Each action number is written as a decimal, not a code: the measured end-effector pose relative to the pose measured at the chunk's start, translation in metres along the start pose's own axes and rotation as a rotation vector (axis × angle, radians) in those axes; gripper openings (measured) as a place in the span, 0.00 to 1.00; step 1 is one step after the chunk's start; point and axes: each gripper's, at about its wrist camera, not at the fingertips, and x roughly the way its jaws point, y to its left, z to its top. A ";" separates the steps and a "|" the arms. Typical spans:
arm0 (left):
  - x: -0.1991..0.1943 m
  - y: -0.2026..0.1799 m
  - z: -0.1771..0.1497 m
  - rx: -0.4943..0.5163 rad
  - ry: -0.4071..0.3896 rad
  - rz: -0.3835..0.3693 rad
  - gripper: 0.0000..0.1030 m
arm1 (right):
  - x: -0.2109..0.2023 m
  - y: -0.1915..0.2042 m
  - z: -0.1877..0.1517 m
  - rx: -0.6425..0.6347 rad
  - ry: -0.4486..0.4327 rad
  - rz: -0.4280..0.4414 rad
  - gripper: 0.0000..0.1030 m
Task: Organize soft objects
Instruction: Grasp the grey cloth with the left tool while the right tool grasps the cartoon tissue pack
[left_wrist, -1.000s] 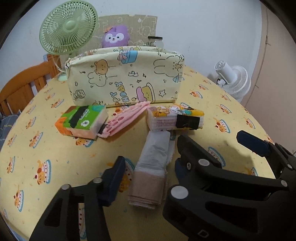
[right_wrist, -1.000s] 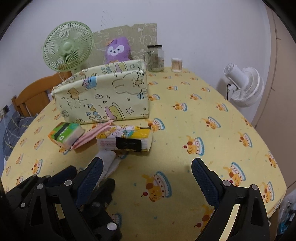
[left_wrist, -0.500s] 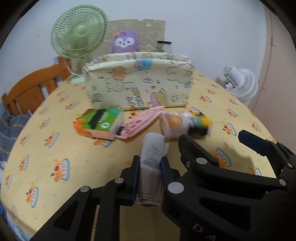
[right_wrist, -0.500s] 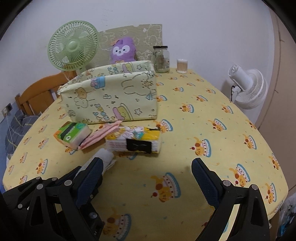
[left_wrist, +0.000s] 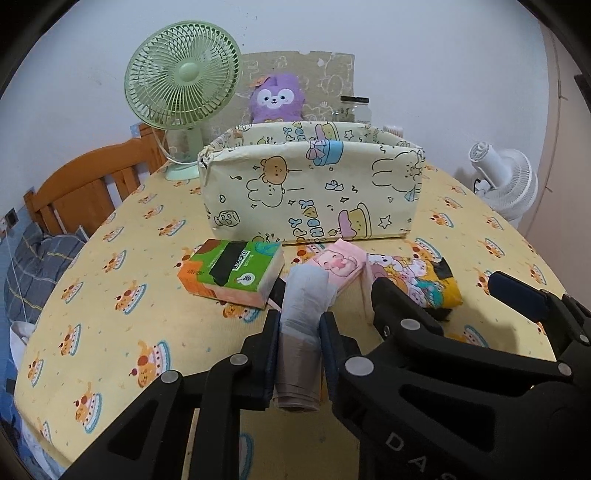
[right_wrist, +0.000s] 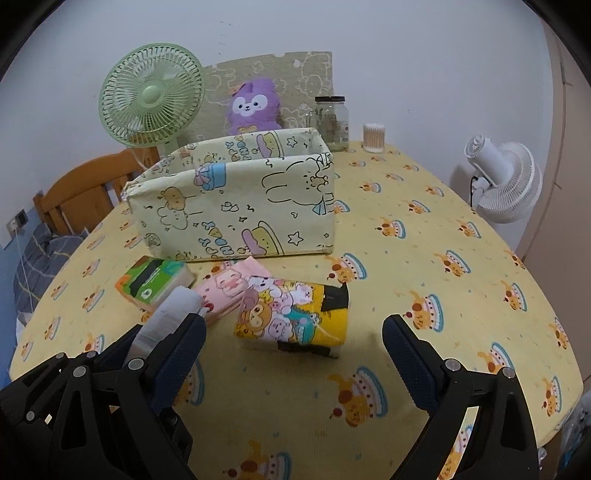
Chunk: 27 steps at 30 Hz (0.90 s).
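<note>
We have the left gripper (left_wrist: 298, 345) pinched on a rolled grey-and-brown cloth bundle (left_wrist: 300, 332), its pads pressing the roll's sides, presumably so it can be carried as one piece to the cartoon-print fabric bin (left_wrist: 314, 192), which stands open-topped beyond it. The roll points toward the bin, its far end near the pink tissue pack (left_wrist: 338, 267); whether it is clear of the yellow cake-print tablecloth (left_wrist: 110, 314) we cannot tell.

Our right gripper (right_wrist: 291, 345) is spread wide with nothing between its pads, just short of the yellow cartoon tissue pack (right_wrist: 295, 314), likely its next pick.

Between the roll and the bin lie the green-and-orange tissue pack (left_wrist: 231, 271) and the pink pack, touching each other in front of the bin's near wall; we judge the roll must go over them and over that wall. Behind the bin stand a green desk fan (left_wrist: 183, 88), a purple plush toy (left_wrist: 275, 98), a glass jar (right_wrist: 332, 122) and a tub of cotton swabs (right_wrist: 374, 137), none in the path.
</note>
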 end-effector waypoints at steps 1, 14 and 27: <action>0.002 0.000 0.000 0.000 0.004 0.001 0.20 | 0.002 0.000 0.000 0.002 0.003 -0.001 0.95; 0.025 0.003 0.000 -0.020 0.060 0.030 0.19 | 0.033 0.003 0.003 -0.010 0.107 -0.010 0.85; 0.020 0.001 0.000 -0.008 0.058 0.024 0.17 | 0.030 0.001 0.000 0.003 0.096 -0.019 0.73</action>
